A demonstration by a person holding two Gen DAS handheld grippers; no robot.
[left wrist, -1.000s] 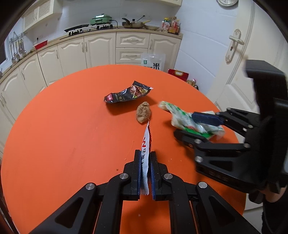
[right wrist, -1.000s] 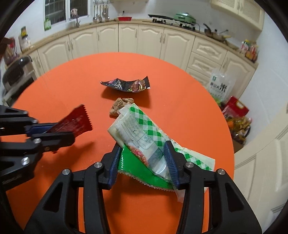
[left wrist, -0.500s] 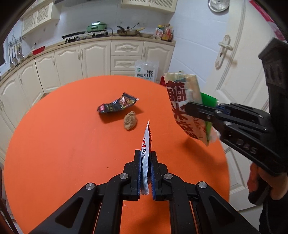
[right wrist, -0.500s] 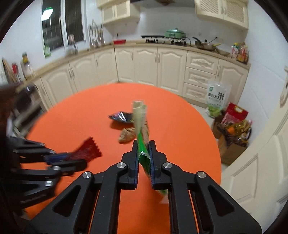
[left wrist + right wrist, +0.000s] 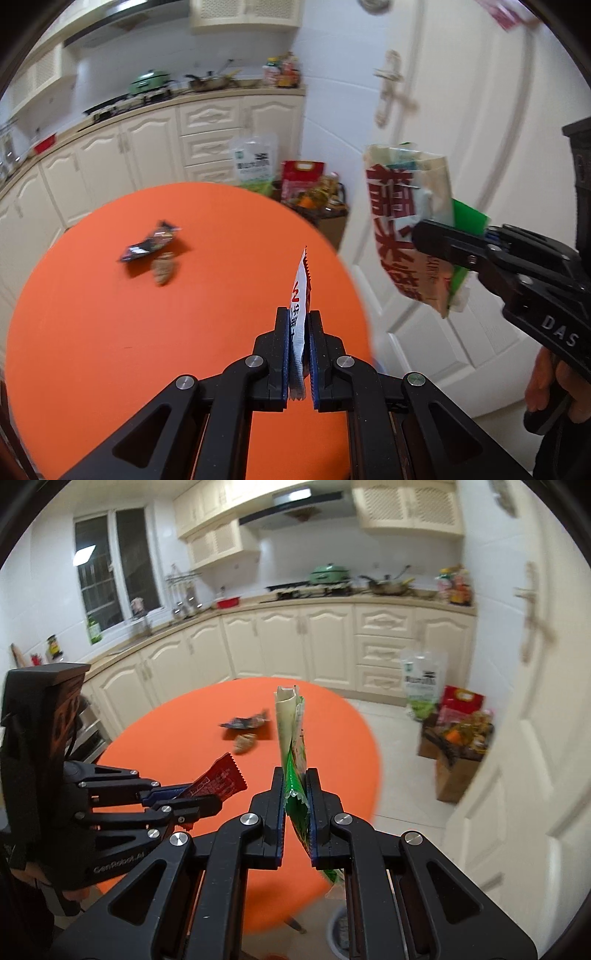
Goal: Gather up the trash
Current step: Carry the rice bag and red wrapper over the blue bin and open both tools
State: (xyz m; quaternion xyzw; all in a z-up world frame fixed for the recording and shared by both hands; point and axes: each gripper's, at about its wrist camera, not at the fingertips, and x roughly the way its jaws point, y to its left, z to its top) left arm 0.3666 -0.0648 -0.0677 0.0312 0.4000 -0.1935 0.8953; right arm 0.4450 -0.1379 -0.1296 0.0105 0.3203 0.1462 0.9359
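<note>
Orange table (image 5: pixel 92 350) keeps a dark wrapper (image 5: pixel 149 245) and brown lump (image 5: pixel 164 267); our left gripper (image 5: pixel 299 354) pinches a red sachet (image 5: pixel 301 295), right gripper (image 5: pixel 295 812) clamps a green bag (image 5: pixel 291 738).

On the counter (image 5: pixel 110 350), far side: a foil wrapper (image 5: pixel 149 245), with a crumpled lump (image 5: pixel 164 267) just before it. Beyond the counter's right edge, on the floor: a bag (image 5: pixel 423 683) against the cabinets (image 5: pixel 314 642), boxes (image 5: pixel 458 734) beside it.

Cream kitchen cabinets (image 5: pixel 332 642), white door (image 5: pixel 461 129), window (image 5: pixel 110 561)
</note>
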